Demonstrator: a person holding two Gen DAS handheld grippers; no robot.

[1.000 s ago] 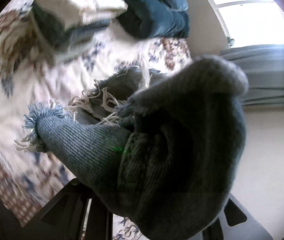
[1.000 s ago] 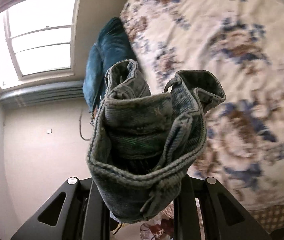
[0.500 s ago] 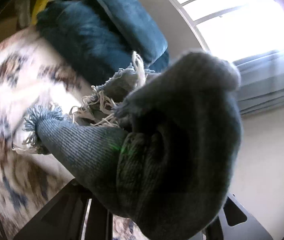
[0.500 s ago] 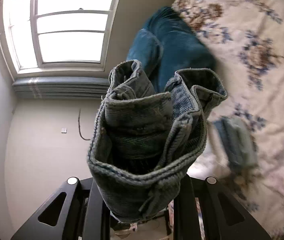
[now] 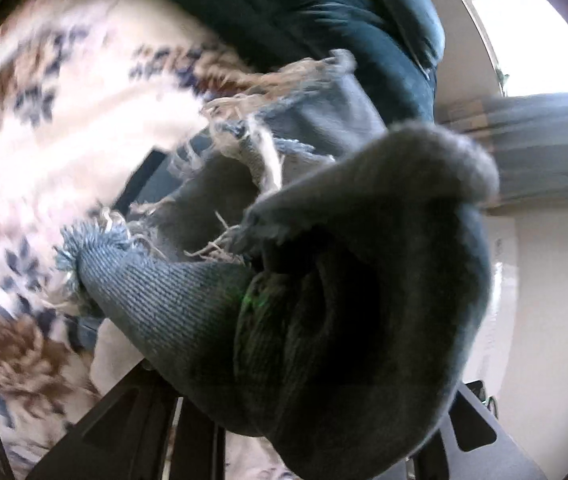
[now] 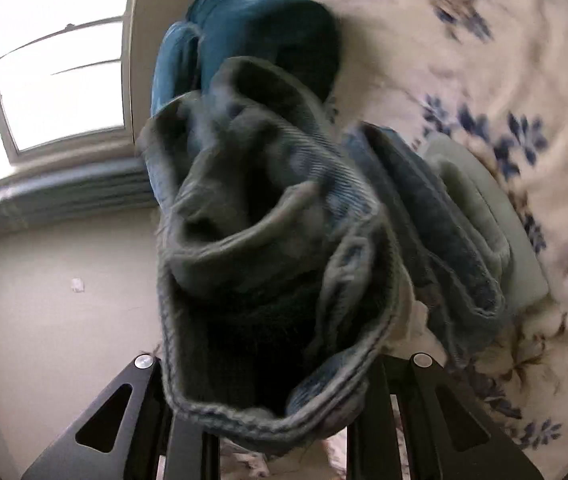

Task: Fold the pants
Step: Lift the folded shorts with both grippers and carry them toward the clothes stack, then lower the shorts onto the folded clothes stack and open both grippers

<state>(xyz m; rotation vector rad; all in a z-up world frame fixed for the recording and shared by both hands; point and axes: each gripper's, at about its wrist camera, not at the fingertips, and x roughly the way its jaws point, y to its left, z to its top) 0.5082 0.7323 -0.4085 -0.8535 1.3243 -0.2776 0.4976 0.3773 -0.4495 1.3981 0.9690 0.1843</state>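
Both grippers hold a pair of blue denim pants in the air over a floral bedspread. My left gripper (image 5: 315, 420) is shut on the frayed hem end of the pants (image 5: 323, 280); loose pale threads hang off the cuffs. My right gripper (image 6: 276, 428) is shut on the bunched waistband end of the pants (image 6: 260, 264). The cloth hides the fingertips of both grippers. A folded stack of denim and pale garments (image 6: 475, 232) lies on the bed just right of my right gripper.
The floral bedspread (image 5: 64, 128) fills the left of the left wrist view and shows in the right wrist view (image 6: 503, 60). A dark teal pillow (image 5: 303, 12) (image 6: 260, 32) lies by the wall. A window (image 6: 56, 80) and beige wall are behind.
Both grippers swung with the pants toward the pillow end of the bed. The folded stack has come close beside my right gripper. The waistband bunch has shifted shape in the grip.
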